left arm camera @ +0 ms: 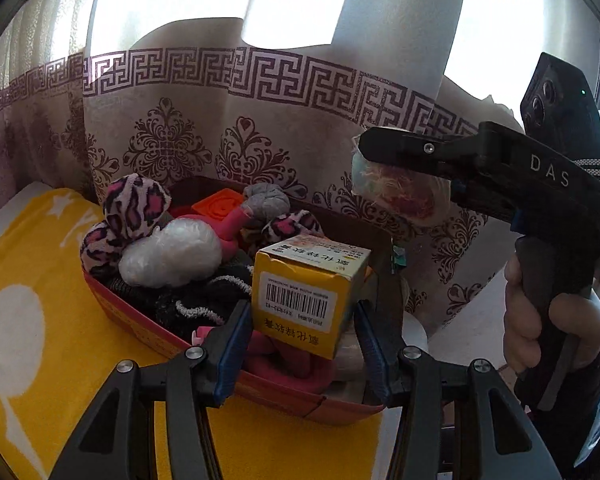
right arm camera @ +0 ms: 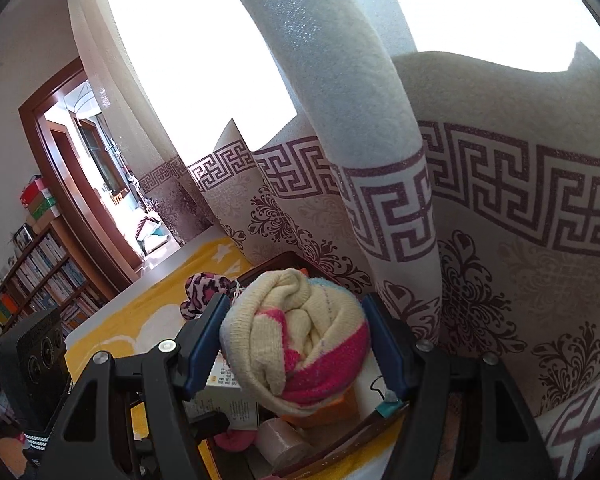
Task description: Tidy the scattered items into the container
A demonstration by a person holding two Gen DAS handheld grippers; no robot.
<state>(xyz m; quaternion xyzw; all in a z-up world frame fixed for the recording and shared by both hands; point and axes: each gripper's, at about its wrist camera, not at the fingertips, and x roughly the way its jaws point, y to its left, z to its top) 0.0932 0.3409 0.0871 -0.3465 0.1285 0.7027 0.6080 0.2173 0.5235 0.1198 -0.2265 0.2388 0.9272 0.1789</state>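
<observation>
Container [left arm camera: 140, 316], red-sided and already piled with socks, sits on the yellow towel [left arm camera: 40, 272] in front of the curtain [left arm camera: 260, 128]. Your left gripper [left arm camera: 300, 344] hangs over it, fingers spread wide on either side of the yellow box [left arm camera: 304, 292]. Your right gripper [right arm camera: 296, 344] pinches a rolled cream-and-pink sock [right arm camera: 296, 336] above it.

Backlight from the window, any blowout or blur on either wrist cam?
Left wrist: window blown white above the curtain, yet the yellow box barcode reads sharp. Right wrist: same blowout, rolled sock in the right tongs evenly lit; strong fisheye bending in both.
</observation>
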